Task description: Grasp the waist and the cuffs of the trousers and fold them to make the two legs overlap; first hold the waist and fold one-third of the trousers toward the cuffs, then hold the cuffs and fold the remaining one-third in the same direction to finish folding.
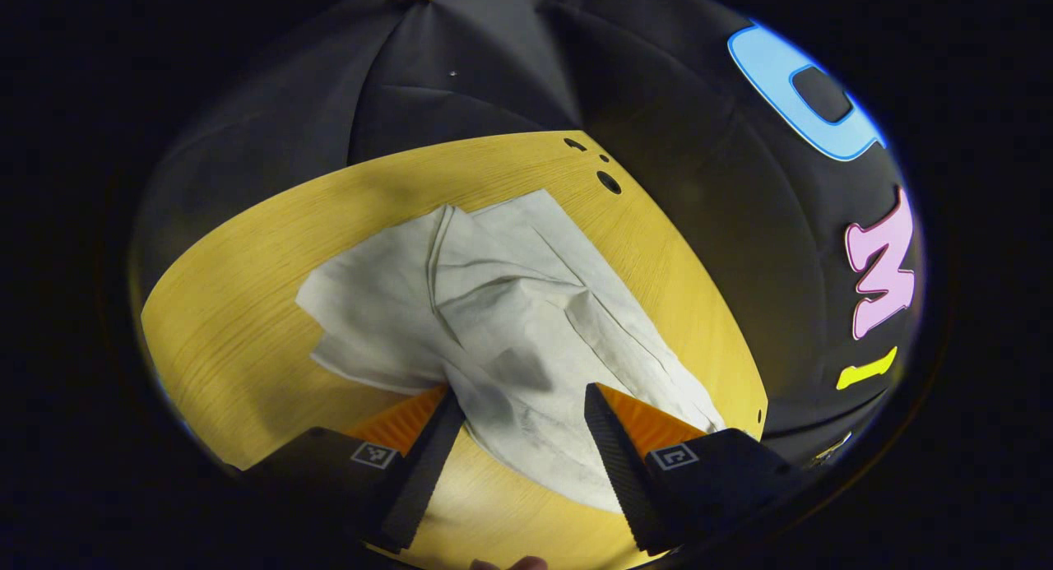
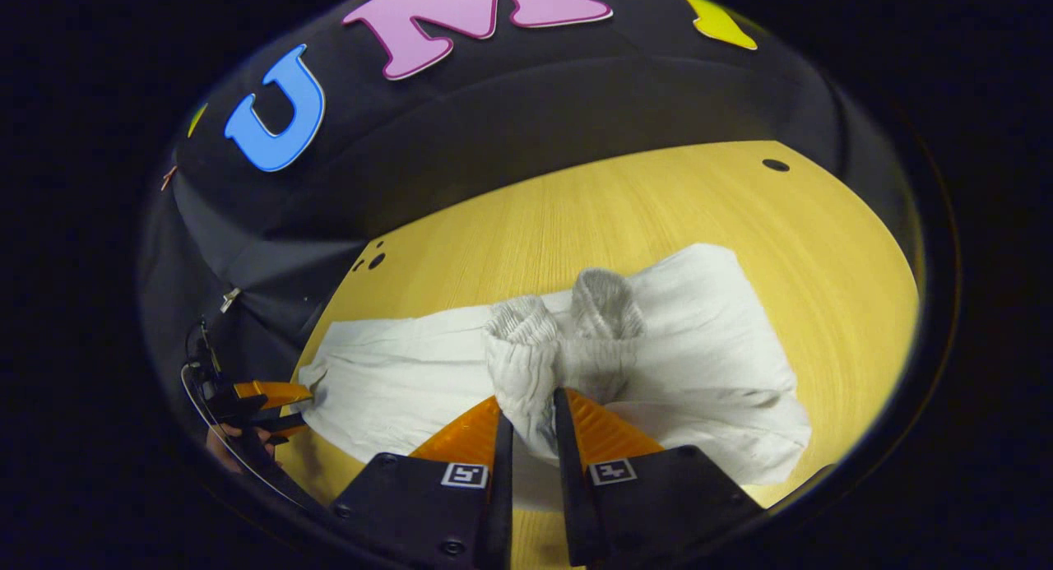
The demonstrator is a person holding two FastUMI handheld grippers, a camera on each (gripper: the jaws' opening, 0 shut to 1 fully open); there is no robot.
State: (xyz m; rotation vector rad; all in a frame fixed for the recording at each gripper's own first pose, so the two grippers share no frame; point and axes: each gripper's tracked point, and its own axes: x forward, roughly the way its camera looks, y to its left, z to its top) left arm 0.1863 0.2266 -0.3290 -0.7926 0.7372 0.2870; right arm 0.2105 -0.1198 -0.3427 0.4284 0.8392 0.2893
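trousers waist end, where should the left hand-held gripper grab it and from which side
Grip the flat layered edge of the trousers lying between the open fingers of the left hand-held gripper. Come in low along the table, one finger sliding under the cloth. The cloth lies flat there, while the right hand-held gripper pinches the ribbed cuffs.

— What do the rigs look like?
— Each hand-held gripper [image 1: 518, 405] [image 2: 531, 410] has a black body, and each of its two fingers has a ridged, saw-toothed inner face and a square black-and-white marker at its base.
— And the far one?
— Boxy and black, with a thin cable [image 2: 215, 426] looping off it.
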